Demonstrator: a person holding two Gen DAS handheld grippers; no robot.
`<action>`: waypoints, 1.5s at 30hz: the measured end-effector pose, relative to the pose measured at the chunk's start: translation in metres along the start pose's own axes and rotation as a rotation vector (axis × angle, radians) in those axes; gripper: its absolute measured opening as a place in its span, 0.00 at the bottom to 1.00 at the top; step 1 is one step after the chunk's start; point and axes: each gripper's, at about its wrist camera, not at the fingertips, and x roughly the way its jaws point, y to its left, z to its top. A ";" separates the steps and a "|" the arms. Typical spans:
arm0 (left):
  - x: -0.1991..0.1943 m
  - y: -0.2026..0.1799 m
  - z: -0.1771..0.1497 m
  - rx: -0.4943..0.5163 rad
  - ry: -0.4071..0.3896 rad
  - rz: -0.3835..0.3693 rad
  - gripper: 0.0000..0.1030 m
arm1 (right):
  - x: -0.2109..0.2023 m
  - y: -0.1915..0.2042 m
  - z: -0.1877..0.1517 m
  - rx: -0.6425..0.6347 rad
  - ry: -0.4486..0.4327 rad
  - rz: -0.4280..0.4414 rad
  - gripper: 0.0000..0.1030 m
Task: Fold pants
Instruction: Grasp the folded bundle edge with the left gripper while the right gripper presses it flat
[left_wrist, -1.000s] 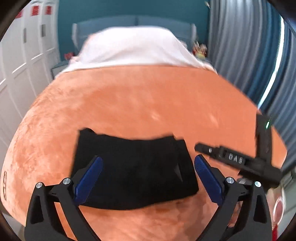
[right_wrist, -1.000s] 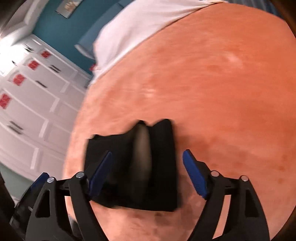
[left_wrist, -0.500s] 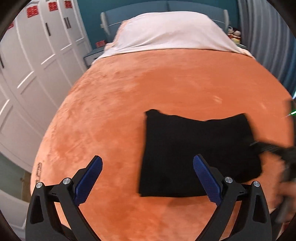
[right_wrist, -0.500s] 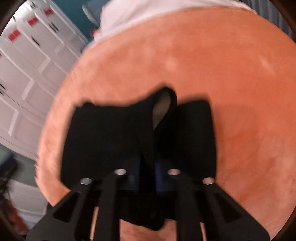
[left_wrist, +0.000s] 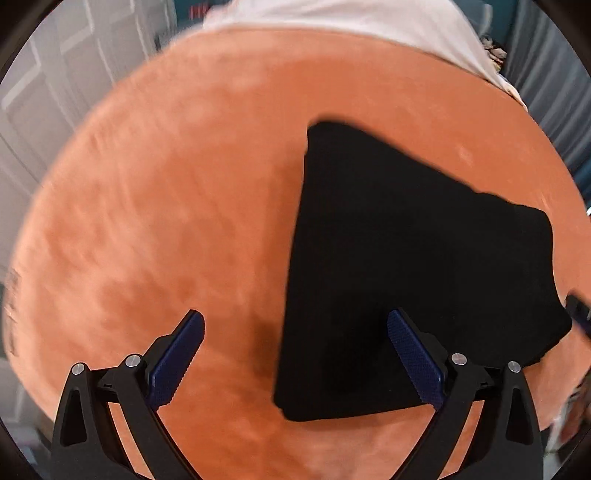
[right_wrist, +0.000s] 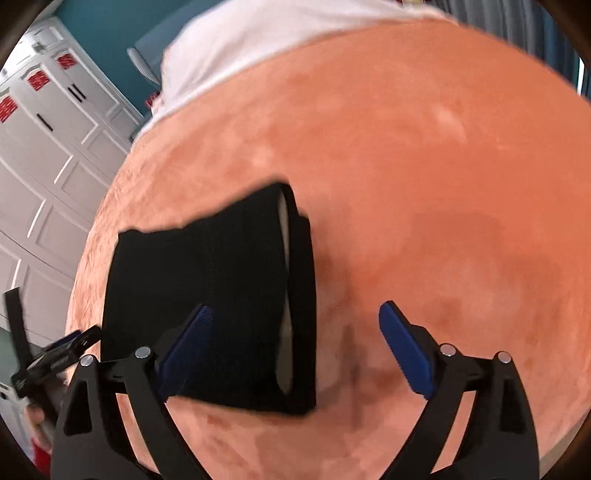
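An orange plush blanket (left_wrist: 166, 221) covers the bed, with a white sheet (right_wrist: 258, 40) at its far end and white panelled wardrobe doors (right_wrist: 44, 155) along the left side. The black pants (left_wrist: 406, 266) lie on the blanket as a folded, roughly rectangular bundle. In the left wrist view, the left tool (left_wrist: 295, 362) has its jaws spread wide and grips nothing; its right blue pad (left_wrist: 413, 362) overlaps the near left part of the pants, while its left pad is over bare blanket. In the right wrist view, the right tool (right_wrist: 295, 350) is likewise spread and empty; its left finger overlaps the pants (right_wrist: 207, 288), and a pale lining strip (right_wrist: 284, 280) is visible along the bundle's right edge. Whether either pad touches the fabric cannot be determined. Both views are motion-blurred.
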 end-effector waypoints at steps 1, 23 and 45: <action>0.010 0.004 -0.002 -0.021 0.023 -0.040 0.95 | 0.009 -0.001 -0.003 0.013 0.021 0.017 0.88; -0.033 0.034 -0.088 0.039 0.164 -0.117 0.44 | -0.014 -0.013 -0.093 0.112 0.106 0.150 0.63; 0.008 -0.014 0.011 0.078 -0.004 0.217 0.66 | 0.041 0.078 -0.016 -0.243 0.056 -0.205 0.07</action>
